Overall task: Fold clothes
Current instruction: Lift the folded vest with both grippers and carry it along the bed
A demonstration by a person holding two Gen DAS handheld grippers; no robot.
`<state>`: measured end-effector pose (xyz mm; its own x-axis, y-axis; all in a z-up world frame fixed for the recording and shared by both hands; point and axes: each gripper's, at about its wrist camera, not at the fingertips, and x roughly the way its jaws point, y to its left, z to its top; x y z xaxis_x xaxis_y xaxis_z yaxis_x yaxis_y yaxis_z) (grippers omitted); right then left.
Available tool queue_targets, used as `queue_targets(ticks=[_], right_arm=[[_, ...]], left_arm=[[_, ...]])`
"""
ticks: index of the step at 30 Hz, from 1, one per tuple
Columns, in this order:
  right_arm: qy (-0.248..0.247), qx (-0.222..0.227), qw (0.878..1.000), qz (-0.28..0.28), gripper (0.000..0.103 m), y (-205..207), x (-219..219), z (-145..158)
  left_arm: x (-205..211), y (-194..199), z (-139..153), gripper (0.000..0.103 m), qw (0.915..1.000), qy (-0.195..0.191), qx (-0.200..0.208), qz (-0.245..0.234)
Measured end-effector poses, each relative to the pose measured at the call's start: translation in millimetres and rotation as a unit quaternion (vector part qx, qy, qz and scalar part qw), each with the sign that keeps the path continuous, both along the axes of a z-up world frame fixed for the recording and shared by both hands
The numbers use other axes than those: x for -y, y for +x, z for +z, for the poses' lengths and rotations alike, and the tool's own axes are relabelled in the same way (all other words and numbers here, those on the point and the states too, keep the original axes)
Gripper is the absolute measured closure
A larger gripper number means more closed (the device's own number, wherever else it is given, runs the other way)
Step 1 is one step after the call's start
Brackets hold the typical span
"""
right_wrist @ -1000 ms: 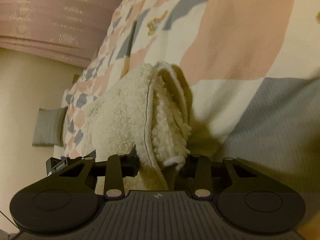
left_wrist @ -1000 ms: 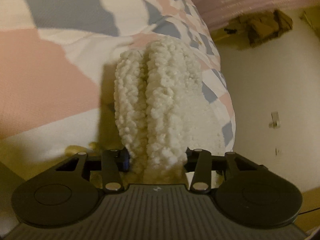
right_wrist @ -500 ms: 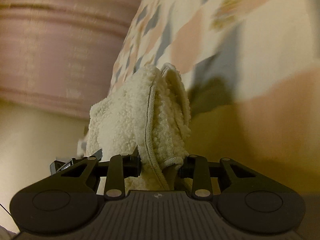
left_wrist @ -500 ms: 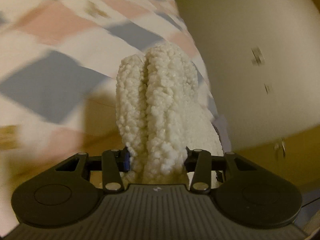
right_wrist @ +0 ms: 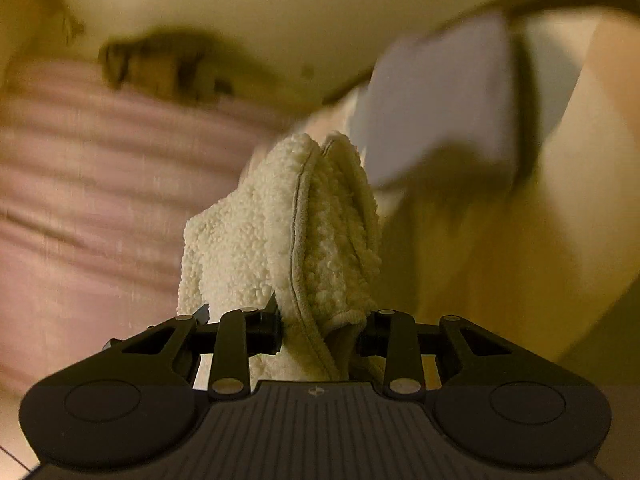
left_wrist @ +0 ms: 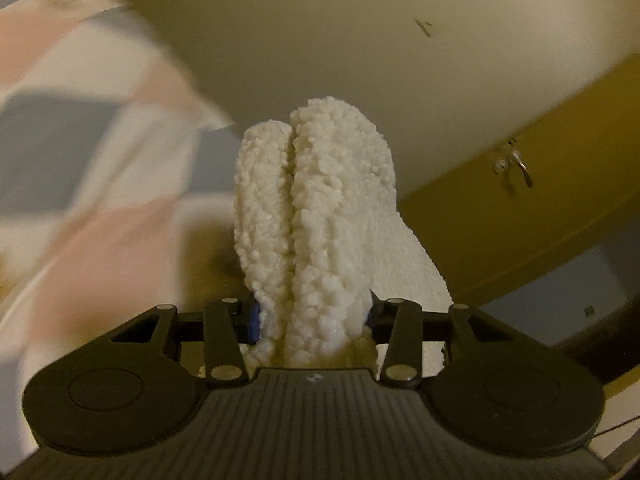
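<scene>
A thick cream fleece garment (left_wrist: 316,216) stands bunched in folds between the jaws of my left gripper (left_wrist: 312,316), which is shut on it. In the right wrist view another part of the same fleece garment (right_wrist: 280,232), with a stitched hem edge, is pinched by my right gripper (right_wrist: 320,324), also shut on it. Both bunches rise in front of the cameras and hide whatever lies behind them. The garment's lower part is out of sight.
A patchwork quilt (left_wrist: 80,128) in pink, grey and white fills the left of the left wrist view, blurred by motion. A pale wall (left_wrist: 400,60) is behind it. In the right wrist view a pink ribbed cover (right_wrist: 100,184) lies at left, the quilt (right_wrist: 440,100) at upper right.
Both grippers swept sideways and up with the fleece still clamped. The quilt slid out toward the frame edges; wall now fills the left view, and the pink cover fills the right view's left side.
</scene>
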<state>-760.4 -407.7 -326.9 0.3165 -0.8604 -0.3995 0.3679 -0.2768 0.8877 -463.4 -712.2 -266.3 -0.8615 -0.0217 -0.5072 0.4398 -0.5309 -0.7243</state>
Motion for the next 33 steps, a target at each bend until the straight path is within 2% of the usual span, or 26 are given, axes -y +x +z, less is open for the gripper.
queue_targets(ticks=[6,11,15,18,23,29,33], right_arm=[[-0.03,-0.014,0.997,-0.071,0.071,-87,18,7],[-0.026,-0.007,0.992,-0.12,0.071,-115,45,-6],[-0.014,0.001,0.989,-0.145,0.071,-124,63,-20],[-0.001,0.012,0.987,-0.158,0.071,-134,53,-41],[0.025,0.023,0.986,-0.162,0.071,-125,58,-60],[0.037,0.024,0.985,-0.168,0.071,-105,49,-65],[0.048,0.002,0.983,-0.175,0.071,-94,44,-62]], left_arm=[[47,-102,7,0.064,0.999,-0.027,0.0,-0.035],[82,-153,-5,0.064,0.9979,-0.031,0.016,-0.054],[104,-165,-24,0.064,0.9975,-0.021,0.023,-0.064],[116,-175,-42,0.064,0.9969,-0.007,0.033,-0.071],[123,-170,-68,0.064,0.995,0.004,0.049,-0.088],[123,-164,-86,0.063,0.9941,0.008,0.038,-0.101],[121,-167,-106,0.058,0.9935,0.001,0.041,-0.106]])
